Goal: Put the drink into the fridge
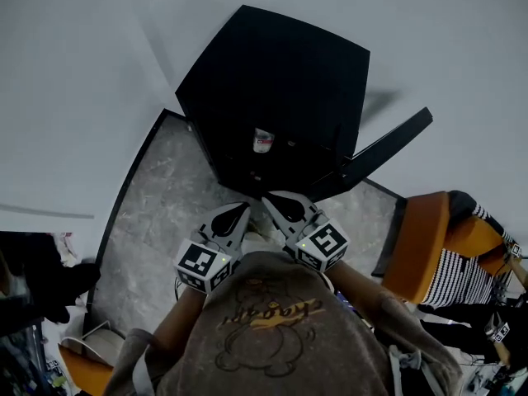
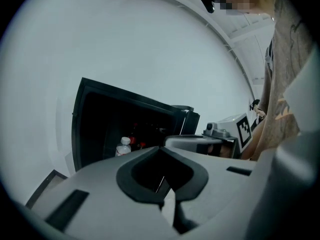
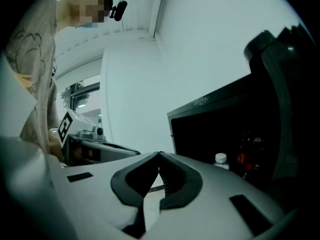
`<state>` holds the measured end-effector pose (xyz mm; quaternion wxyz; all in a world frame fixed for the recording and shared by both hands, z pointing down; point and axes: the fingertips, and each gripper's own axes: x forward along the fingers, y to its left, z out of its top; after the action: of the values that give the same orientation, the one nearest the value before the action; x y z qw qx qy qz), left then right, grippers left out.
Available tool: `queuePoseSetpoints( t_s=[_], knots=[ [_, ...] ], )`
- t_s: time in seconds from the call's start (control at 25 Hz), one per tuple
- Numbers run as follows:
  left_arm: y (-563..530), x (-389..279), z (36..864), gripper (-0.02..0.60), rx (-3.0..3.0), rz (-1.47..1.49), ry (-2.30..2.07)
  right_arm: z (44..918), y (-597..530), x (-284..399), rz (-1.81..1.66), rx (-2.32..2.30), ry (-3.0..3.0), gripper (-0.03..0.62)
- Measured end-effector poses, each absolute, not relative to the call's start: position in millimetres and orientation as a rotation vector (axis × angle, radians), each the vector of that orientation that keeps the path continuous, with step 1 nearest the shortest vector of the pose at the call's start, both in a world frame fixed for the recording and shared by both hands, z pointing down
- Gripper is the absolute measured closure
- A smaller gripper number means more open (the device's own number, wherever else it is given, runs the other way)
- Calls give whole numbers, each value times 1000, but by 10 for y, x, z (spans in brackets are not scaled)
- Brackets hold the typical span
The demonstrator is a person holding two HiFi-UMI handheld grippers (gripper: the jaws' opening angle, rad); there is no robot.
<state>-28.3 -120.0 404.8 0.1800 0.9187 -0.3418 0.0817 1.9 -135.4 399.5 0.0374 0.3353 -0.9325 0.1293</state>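
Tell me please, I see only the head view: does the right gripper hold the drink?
Observer: No. In the right gripper view, the right gripper has its jaws together, nothing between them.
Operator: And the left one?
Observer: The left gripper is shut and empty too.
Operator: Is the bottle alone in the fridge?
Observer: No. Beside the white-capped bottle in the fridge stand dark items with red parts; what they are, I cannot tell.
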Motion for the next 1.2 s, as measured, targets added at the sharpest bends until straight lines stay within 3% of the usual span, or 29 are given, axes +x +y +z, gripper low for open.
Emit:
queuePoseSetpoints(
  t_s=[0.68,1.2],
  knots=[
    [-1178,-221,3865,577,2672,261,-880,3653,-1020,-28,255,659,-2903,576],
    [-1208,-271,4005,577,2662,314,-853,3714,-1139,35,291,697,-2881,576]
  ],
)
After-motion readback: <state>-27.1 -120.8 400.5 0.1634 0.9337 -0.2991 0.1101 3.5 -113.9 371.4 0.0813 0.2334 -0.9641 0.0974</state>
